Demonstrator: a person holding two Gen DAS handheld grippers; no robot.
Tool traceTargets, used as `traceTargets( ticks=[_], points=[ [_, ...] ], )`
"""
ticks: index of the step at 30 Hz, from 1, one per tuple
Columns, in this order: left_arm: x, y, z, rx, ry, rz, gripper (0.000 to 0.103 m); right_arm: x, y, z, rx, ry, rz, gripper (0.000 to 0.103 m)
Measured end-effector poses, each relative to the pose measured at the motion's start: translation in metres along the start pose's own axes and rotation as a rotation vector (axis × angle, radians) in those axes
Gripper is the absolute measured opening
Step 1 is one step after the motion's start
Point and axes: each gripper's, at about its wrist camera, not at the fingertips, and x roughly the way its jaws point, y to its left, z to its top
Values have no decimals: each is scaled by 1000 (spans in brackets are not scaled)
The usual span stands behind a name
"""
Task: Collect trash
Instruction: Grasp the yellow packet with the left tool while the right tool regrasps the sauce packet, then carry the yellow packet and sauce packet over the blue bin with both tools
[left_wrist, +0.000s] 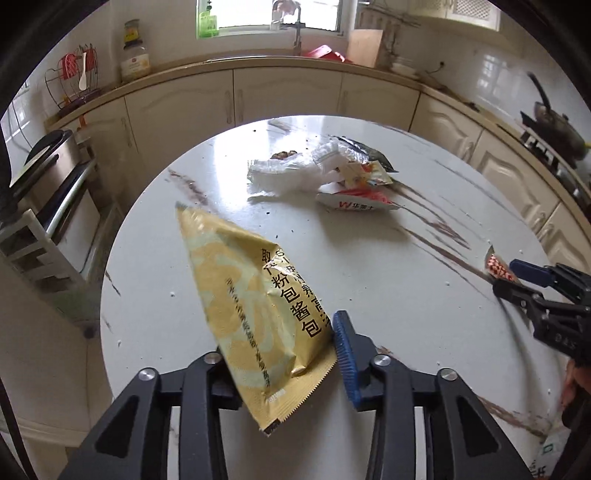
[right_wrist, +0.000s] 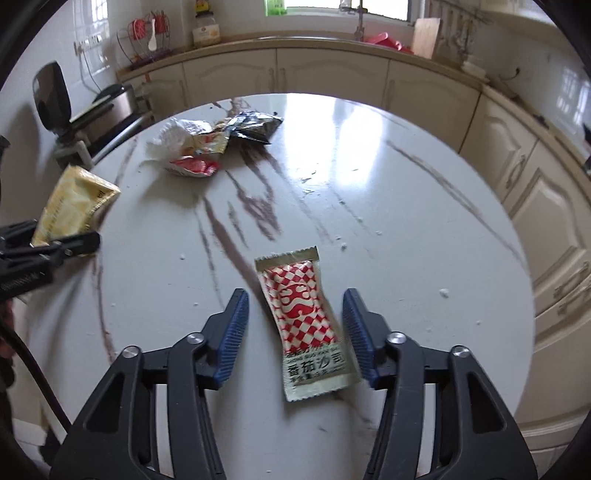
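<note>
A yellow sauce packet (left_wrist: 255, 295) stands tilted off the round white marble table (left_wrist: 388, 266), with my left gripper (left_wrist: 280, 339) shut on its lower part. Its right blue pad (left_wrist: 343, 350) presses the packet's edge and the left pad is hidden behind it. The right wrist view shows the yellow packet (right_wrist: 74, 206) sticking up from the left gripper (right_wrist: 85, 240). A red-and-white checkered ketchup packet (right_wrist: 303, 314) lies between the fingers of my right gripper (right_wrist: 295, 295). That gripper is open, with a gap at the left pad (right_wrist: 232, 332); the right pad sits close to the packet's edge.
A pile of crumpled wrappers and white plastic (left_wrist: 325, 173) sits at the table's far side, also seen as the pile (right_wrist: 199, 147). Cream kitchen cabinets (right_wrist: 535, 206) and a counter with a sink ring the table. Crumbs dot the tabletop.
</note>
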Motion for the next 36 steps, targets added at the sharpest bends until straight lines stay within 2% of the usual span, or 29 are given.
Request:
traceTargets(
  ticks=[2, 6, 14, 19, 23, 26, 30, 36],
  points=[
    [-4, 5, -3, -3, -13, -28, 27, -2, -2, 0, 2, 0, -6, 20],
    [-8, 12, -9, -14, -27, -123, 25, -9, -5, -3, 27, -19, 21, 10],
    [-18, 13, -17, -32, -45, -233, 24, -35, 23, 3, 47, -86, 133, 9],
    [-39, 12, -21, -29, -82, -281, 24, -48, 61, 12, 37, -108, 192, 9],
    [-68, 33, -32, -46, -122, -319, 24, -52, 102, 19, -5, -121, 227, 9],
    [-89, 61, -46, -74, -148, -320, 24, -53, 142, 27, -50, -126, 268, 9],
    [-120, 116, -74, -113, -184, -282, 24, -49, 208, 41, -118, -126, 340, 9],
    [-155, 218, -126, -216, -185, -158, 24, -28, 317, 53, -217, -100, 454, 9]
  ],
)
